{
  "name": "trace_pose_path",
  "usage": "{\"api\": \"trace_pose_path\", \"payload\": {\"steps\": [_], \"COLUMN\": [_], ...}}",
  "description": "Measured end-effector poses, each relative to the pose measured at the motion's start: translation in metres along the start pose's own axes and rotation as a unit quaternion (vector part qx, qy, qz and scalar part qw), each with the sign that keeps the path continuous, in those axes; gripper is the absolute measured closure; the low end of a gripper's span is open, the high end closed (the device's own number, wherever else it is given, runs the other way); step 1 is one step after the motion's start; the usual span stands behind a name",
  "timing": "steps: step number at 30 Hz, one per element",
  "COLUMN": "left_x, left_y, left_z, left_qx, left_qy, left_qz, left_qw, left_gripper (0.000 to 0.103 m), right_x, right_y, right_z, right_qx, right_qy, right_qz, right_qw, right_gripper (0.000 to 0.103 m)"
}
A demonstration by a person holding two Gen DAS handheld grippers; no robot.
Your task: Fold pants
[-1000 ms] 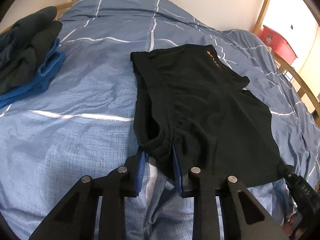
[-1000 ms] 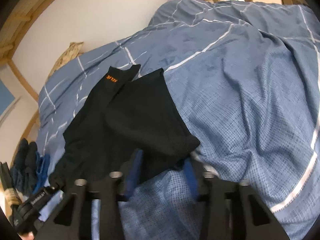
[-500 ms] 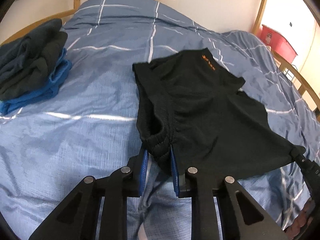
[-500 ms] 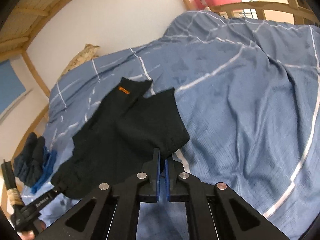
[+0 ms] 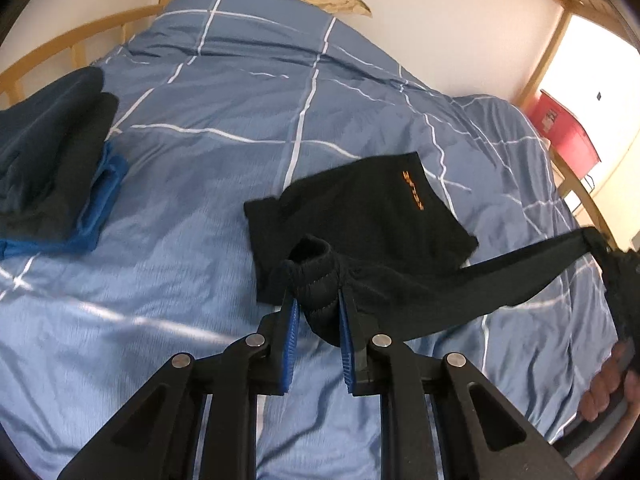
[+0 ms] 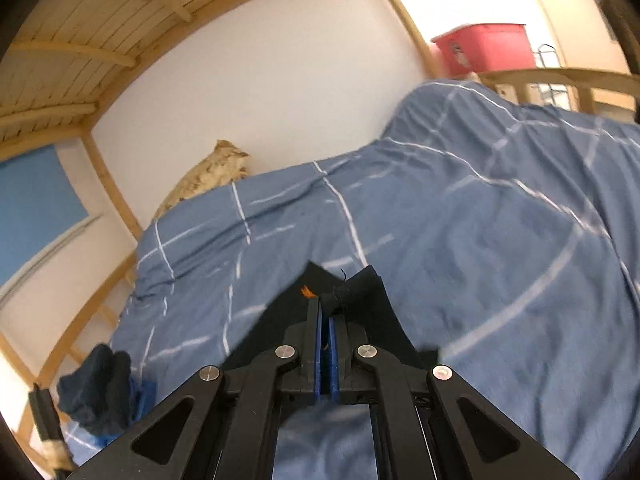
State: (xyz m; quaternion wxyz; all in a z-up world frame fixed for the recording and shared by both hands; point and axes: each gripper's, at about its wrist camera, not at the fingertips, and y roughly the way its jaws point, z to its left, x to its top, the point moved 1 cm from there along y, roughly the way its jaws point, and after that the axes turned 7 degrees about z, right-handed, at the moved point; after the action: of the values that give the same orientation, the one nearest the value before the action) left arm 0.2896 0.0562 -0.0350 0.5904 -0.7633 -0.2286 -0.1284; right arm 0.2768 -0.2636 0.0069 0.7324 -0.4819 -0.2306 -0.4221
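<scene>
While both claws pinch the black shorts (image 5: 372, 216) at the waistband, left claw (image 5: 316, 316) on the bunched elastic and right claw (image 6: 325, 320) nearly shut on a corner, the near half is lifted off the bed (image 5: 192, 160); folding toward 12 o'clock seems next.

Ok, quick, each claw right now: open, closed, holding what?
Left claw: closed on the black fabric shorts, at the waistband.
Right claw: closed on the shorts' hem.

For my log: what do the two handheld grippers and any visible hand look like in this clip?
Both are matte black linkage frames with triangular cut-outs and silver round pivot pins. The left gripper and right gripper each carry ribbed blue pads on the inner finger faces. No cables show. A bare right hand, sleeve not visible, appears at the left view's edge.
</scene>
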Motion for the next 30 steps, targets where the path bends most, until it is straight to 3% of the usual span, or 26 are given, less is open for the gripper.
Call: {"api": "trace_pose_path", "payload": {"steps": [9,18,21,23,25,27,30], "left_x": [0.076,0.113,0.114,0.116,0.119,0.123,0.128], "left_y": [0.044,0.109,0.121,0.117,0.109,0.096,0.082], "left_z": [0.007,0.035,0.044,0.048,0.051,0.053,0.056], "left_qx": [0.012,0.02,0.015,0.023,0.043,0.061,0.062], "left_qy": [-0.016,-0.036,-0.042,-0.04,-0.032,-0.024,0.003], "left_qz": [0.032,0.068,0.076,0.062,0.042,0.02,-0.002], "left_qw": [0.9993,0.9968,0.9961,0.997,0.9977,0.9976,0.9981], "left_gripper": [0.084,0.083,0.07,0.044,0.037,0.03,0.025], "right_x": [0.071,0.077,0.07,0.064,0.059,0.057,0.052], "right_y": [0.108,0.223,0.254,0.267,0.277,0.282,0.269], "right_z": [0.039,0.061,0.065,0.067,0.068,0.071,0.077], "right_qx": [-0.012,-0.038,-0.047,-0.054,-0.051,-0.049,-0.05], "right_qy": [-0.043,-0.095,-0.109,-0.121,-0.13,-0.136,-0.144], "right_qz": [0.05,0.104,0.124,0.128,0.142,0.151,0.129], "right_qw": [0.998,0.989,0.985,0.983,0.98,0.978,0.98], "right_gripper": [0.099,0.099,0.099,0.099,0.096,0.072,0.059]}}
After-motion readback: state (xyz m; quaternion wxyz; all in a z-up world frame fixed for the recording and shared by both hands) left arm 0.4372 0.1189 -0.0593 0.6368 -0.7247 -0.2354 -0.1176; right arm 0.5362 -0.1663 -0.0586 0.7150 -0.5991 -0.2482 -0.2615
